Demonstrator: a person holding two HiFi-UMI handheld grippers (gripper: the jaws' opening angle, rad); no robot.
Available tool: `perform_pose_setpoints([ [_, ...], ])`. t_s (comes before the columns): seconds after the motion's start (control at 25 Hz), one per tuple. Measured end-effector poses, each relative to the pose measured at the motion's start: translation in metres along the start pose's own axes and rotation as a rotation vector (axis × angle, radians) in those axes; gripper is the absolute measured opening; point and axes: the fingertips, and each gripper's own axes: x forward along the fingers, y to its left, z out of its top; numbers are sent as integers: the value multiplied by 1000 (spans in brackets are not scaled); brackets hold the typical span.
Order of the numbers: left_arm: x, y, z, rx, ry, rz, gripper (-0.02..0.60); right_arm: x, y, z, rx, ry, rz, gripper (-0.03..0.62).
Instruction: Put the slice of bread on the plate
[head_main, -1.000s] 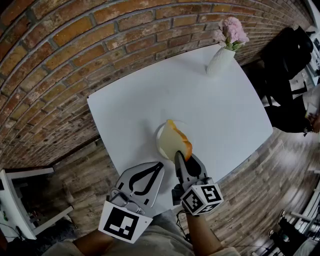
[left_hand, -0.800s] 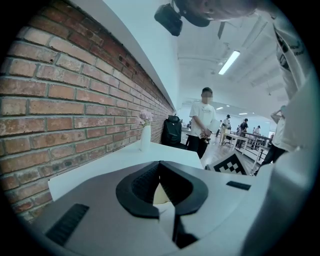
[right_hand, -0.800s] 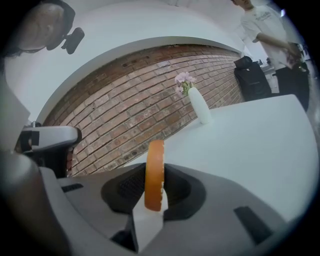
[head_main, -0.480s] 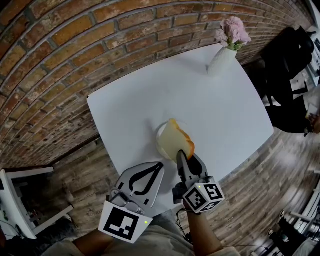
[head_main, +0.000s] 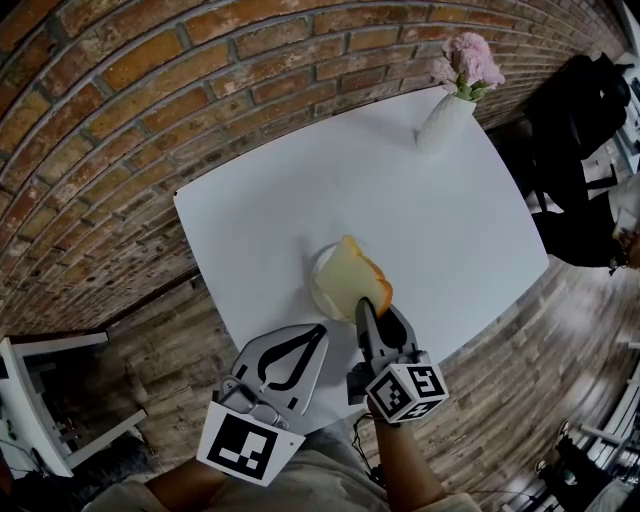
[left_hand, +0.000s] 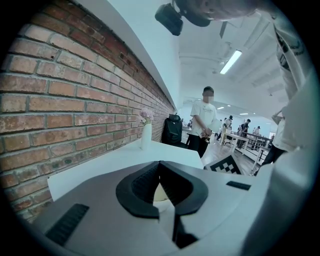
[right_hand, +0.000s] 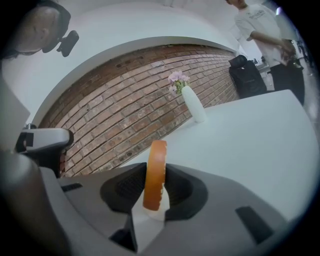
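The slice of bread has tipped since a second ago. It stood steeper then; now it leans further over the plate in the lower middle of the head view and shows more of its pale face. The right gripper has barely shifted. Its fingers have just been easing apart, yet the crust edge stands upright between them, and both fingers appear to touch it. The left gripper, just left of it, has not moved; its fingers are pressed together at the tips with nothing between them.

The table is white. A white vase of pink flowers stands at its far corner, in the upper right of the frame. A brick wall fills the upper left and wooden floor the lower right. A black bag sits beyond the table, with a person beside it.
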Motion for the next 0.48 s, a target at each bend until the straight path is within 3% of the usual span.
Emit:
perform_pose_setpoints([
  [0.48,-1,2,-2,-6,3,1,9,3,-10,-5,-20,23,-45,115],
])
